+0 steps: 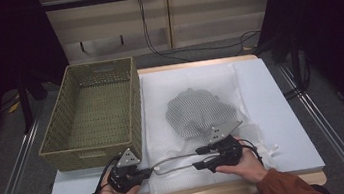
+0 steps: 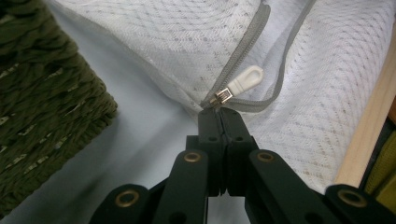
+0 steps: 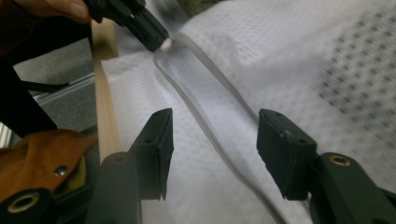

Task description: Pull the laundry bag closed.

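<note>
Two tongs work a limp, light mesh bag [image 1: 198, 123]: left tongs [image 2: 218, 116] clamped on its zip end, right tongs [image 3: 212, 140] apart, best gripping beside the zip.

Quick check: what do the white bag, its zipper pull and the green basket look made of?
White bag: thin synthetic mesh, by its dotted see-through weave. Zipper pull: smooth matte white plastic, apparently, on a small metal slider. Green basket: woven cord or paper rope, matte, by its twisted strands.
</note>
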The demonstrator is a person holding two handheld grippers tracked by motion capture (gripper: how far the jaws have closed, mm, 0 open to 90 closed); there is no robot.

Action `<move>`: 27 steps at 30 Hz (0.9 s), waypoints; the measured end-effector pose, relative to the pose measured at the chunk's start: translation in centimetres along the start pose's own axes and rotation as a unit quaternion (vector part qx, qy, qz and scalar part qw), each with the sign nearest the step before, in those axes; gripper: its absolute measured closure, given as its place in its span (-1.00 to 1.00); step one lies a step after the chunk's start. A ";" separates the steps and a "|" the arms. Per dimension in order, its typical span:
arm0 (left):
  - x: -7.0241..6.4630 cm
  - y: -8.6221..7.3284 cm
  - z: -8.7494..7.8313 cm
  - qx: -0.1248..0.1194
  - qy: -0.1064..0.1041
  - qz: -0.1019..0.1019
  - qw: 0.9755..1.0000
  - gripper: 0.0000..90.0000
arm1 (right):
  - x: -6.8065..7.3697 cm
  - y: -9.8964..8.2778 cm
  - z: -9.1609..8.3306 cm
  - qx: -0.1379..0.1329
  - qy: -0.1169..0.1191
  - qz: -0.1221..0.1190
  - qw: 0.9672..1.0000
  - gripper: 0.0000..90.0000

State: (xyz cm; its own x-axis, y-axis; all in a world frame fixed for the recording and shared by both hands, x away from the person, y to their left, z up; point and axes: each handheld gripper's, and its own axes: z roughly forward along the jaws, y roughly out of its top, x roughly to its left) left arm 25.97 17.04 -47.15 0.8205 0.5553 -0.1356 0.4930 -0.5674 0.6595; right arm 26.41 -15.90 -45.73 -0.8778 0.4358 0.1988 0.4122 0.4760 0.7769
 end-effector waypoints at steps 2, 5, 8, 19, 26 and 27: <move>0.0 -0.1 -0.1 -0.004 0.002 -0.003 1.000 0.96 | 0.2 0.5 0.7 -0.002 0.009 0.001 1.000 0.04; 0.1 -0.2 -0.4 -0.013 0.000 -0.004 1.000 0.96 | 0.5 1.2 1.9 0.003 0.026 -0.006 1.000 0.23; 0.1 -0.3 -0.8 -0.016 0.005 -0.006 1.000 0.97 | 0.9 1.8 3.0 0.005 0.040 -0.012 0.999 0.38; 0.3 -0.5 -1.0 -0.022 0.000 -0.010 1.000 1.00 | 1.4 3.2 6.4 0.028 0.059 -0.028 0.997 0.46; 0.2 -0.7 -0.7 -0.005 0.008 -0.009 1.000 0.88 | 1.6 4.4 7.9 0.032 0.073 -0.032 0.996 0.61; 0.2 -0.7 -0.6 -0.003 0.002 -0.007 1.000 0.88 | 1.6 4.6 8.2 0.033 0.077 -0.032 0.996 0.61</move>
State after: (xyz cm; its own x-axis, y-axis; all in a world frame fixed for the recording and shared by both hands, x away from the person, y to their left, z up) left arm 25.61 17.87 -47.21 0.8127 0.5650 -0.1424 0.5025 -0.5559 0.6622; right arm 28.89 -6.73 -46.73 -0.9276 0.2830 0.2438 0.3653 0.5508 0.7504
